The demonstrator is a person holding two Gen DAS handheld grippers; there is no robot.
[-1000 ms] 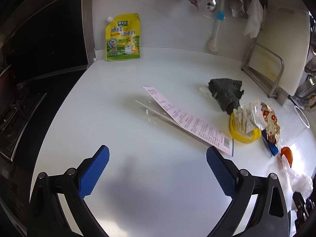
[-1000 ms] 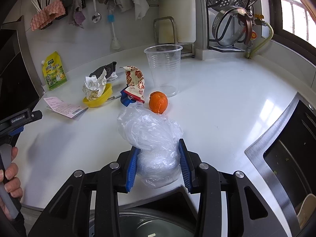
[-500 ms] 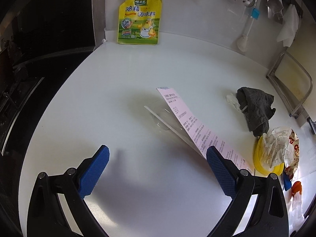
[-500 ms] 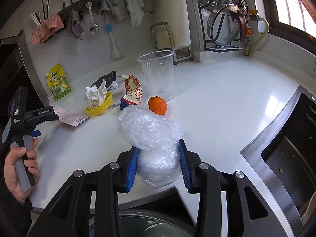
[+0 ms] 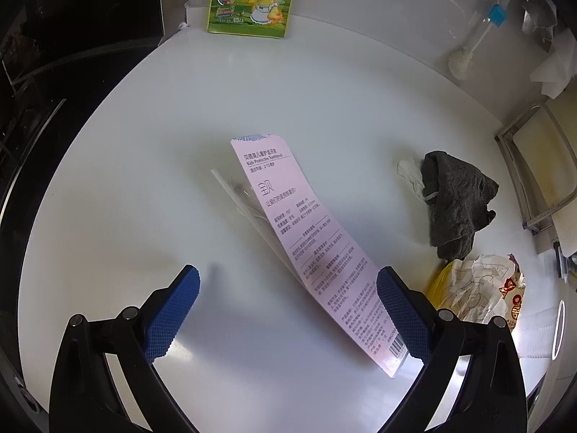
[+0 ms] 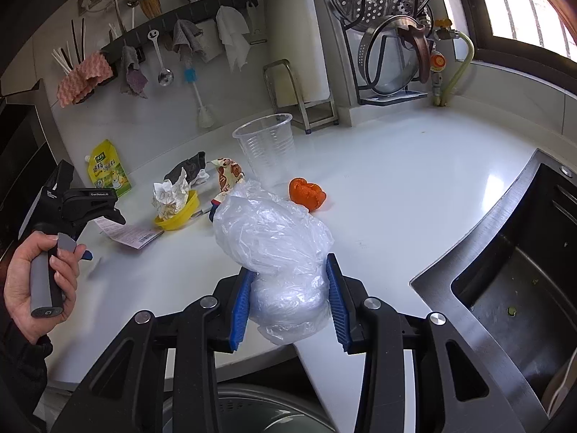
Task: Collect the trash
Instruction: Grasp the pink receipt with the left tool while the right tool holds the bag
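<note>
We have our right gripper [image 6: 288,301] clamped on a crumpled clear plastic bag [image 6: 274,238], its blue pads pressing the bag's lower bulge, held just past the counter's [image 6: 378,166] front edge above what looks like a bin [image 6: 252,411], though only its rim shows. Our left gripper [image 5: 288,310] points steeply down with its jaws spread wide and nothing in them, over the near end of a pink printed card [image 5: 306,238] lying flat on a clear plastic backing [image 5: 234,195]. More trash waits well apart from it: a dark rag [image 5: 458,202], crumpled wrappers in a yellow dish [image 6: 176,209], an orange peel [image 6: 306,193] and a clear cup [image 6: 267,148]. The card is our main risk, we judge: it is thin and lies flat, so our pads could close on bare counter and slide over it, or lift the card and leave the backing behind. The bag is slick and springy, and could slip from the pads and miss the bin if we tilt too soon.
</note>
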